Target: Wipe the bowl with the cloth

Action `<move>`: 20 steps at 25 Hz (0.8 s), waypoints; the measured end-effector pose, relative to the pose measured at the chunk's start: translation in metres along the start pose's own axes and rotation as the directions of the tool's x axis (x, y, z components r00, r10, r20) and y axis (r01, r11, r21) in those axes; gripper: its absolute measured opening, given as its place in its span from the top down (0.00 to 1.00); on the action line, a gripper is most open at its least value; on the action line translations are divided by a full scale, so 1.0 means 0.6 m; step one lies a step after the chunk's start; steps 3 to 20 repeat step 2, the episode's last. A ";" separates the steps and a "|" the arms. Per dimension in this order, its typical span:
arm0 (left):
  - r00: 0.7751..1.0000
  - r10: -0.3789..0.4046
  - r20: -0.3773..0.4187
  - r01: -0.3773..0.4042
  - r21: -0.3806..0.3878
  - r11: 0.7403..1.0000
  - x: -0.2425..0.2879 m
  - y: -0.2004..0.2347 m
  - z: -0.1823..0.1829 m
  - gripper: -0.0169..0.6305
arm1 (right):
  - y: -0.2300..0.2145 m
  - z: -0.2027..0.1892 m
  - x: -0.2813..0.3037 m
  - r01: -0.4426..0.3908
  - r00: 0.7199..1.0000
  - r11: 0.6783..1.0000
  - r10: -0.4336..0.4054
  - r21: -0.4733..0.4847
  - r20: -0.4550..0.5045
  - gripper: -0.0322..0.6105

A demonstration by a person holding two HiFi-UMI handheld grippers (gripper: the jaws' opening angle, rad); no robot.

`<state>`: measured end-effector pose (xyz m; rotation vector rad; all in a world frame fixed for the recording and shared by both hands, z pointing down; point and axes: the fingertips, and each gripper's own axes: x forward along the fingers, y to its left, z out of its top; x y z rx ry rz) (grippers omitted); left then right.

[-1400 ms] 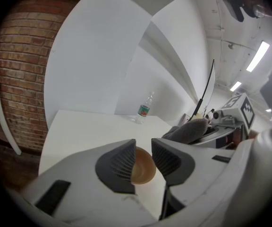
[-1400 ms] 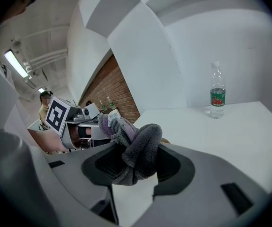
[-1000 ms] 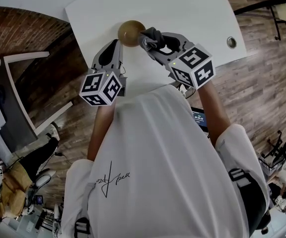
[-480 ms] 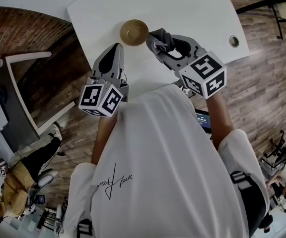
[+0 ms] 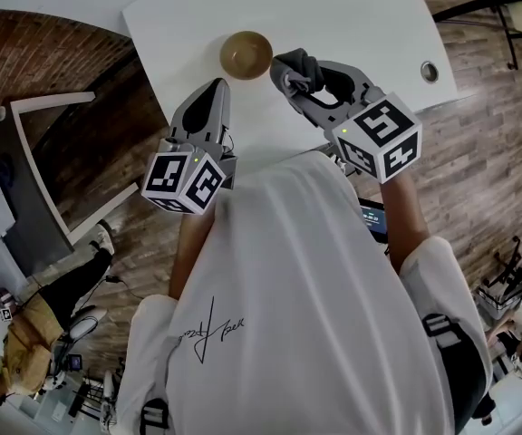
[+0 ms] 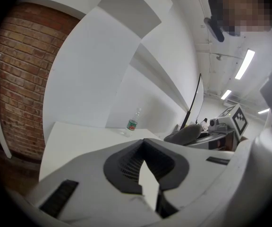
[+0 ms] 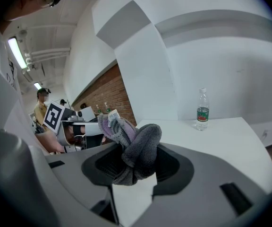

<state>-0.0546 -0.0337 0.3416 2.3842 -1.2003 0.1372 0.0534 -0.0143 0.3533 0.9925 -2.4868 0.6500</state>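
Note:
A small brown bowl (image 5: 246, 54) stands alone on the white table (image 5: 343, 12) in the head view. My left gripper (image 5: 214, 89) hovers just below and left of it, apart from it. Its jaws are shut with nothing between them (image 6: 143, 144). My right gripper (image 5: 290, 72) is to the right of the bowl, shut on a bunched grey cloth (image 5: 299, 64) that does not touch the bowl. In the right gripper view the cloth (image 7: 137, 148) bulges out between the jaws. The bowl is hidden in both gripper views.
A plastic water bottle (image 7: 202, 110) stands at the table's far edge near the white wall; the left gripper view also shows the bottle (image 6: 132, 122). A round cable hole (image 5: 430, 71) is at the table's right end. A white frame (image 5: 25, 143) stands on the wooden floor to the left.
Both grippers have drawn back from the bowl toward the person. A second ago the left gripper's tip and the cloth were at the bowl's rim; now the bowl sits free.

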 end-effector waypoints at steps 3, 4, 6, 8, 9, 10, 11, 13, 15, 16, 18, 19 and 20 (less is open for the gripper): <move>1.000 -0.004 -0.001 0.004 -0.002 1.000 -0.002 0.000 0.003 0.98 | 0.000 0.005 0.001 0.005 1.000 1.000 -0.005 -0.002 0.002 0.67; 1.000 -0.004 -0.001 0.004 -0.002 1.000 -0.002 0.000 0.003 0.98 | 0.000 0.005 0.001 0.005 1.000 1.000 -0.005 -0.002 0.002 0.67; 1.000 -0.004 -0.001 0.004 -0.002 1.000 -0.002 0.000 0.003 0.98 | 0.000 0.005 0.001 0.005 1.000 1.000 -0.005 -0.002 0.002 0.67; 1.000 -0.004 -0.001 0.004 -0.002 1.000 -0.002 0.000 0.003 0.98 | 0.000 0.005 0.001 0.005 1.000 1.000 -0.005 -0.002 0.002 0.67; 1.000 -0.004 -0.001 0.004 -0.002 1.000 -0.002 0.000 0.003 0.98 | 0.000 0.005 0.001 0.005 1.000 1.000 -0.005 -0.002 0.002 0.67; 1.000 -0.004 -0.001 0.004 -0.002 1.000 -0.002 0.000 0.003 0.98 | 0.000 0.005 0.001 0.005 1.000 1.000 -0.005 -0.002 0.002 0.67; 1.000 -0.004 -0.001 0.004 -0.002 1.000 -0.002 0.000 0.003 0.98 | 0.000 0.005 0.001 0.005 1.000 1.000 -0.005 -0.002 0.002 0.67; 1.000 -0.004 -0.001 0.004 -0.002 1.000 -0.002 0.000 0.003 0.98 | 0.000 0.005 0.001 0.005 1.000 1.000 -0.005 -0.002 0.002 0.67; 1.000 -0.004 -0.001 0.004 -0.002 1.000 -0.002 0.000 0.003 0.98 | 0.000 0.005 0.001 0.005 1.000 1.000 -0.005 -0.002 0.002 0.67; 1.000 -0.004 -0.001 0.004 -0.002 1.000 -0.002 0.000 0.003 0.98 | 0.000 0.005 0.001 0.005 1.000 1.000 -0.005 -0.002 0.002 0.67; 1.000 -0.004 -0.001 0.004 -0.002 1.000 -0.002 0.000 0.003 0.98 | 0.000 0.005 0.001 0.005 1.000 1.000 -0.005 -0.002 0.002 0.67; 1.000 -0.004 -0.001 0.004 -0.002 1.000 -0.002 0.000 0.003 0.98 | 0.000 0.005 0.001 0.005 1.000 1.000 -0.005 -0.002 0.002 0.67; 1.000 -0.004 -0.001 0.004 -0.002 1.000 -0.002 0.000 0.003 0.98 | 0.000 0.005 0.001 0.005 1.000 1.000 -0.005 -0.002 0.002 0.67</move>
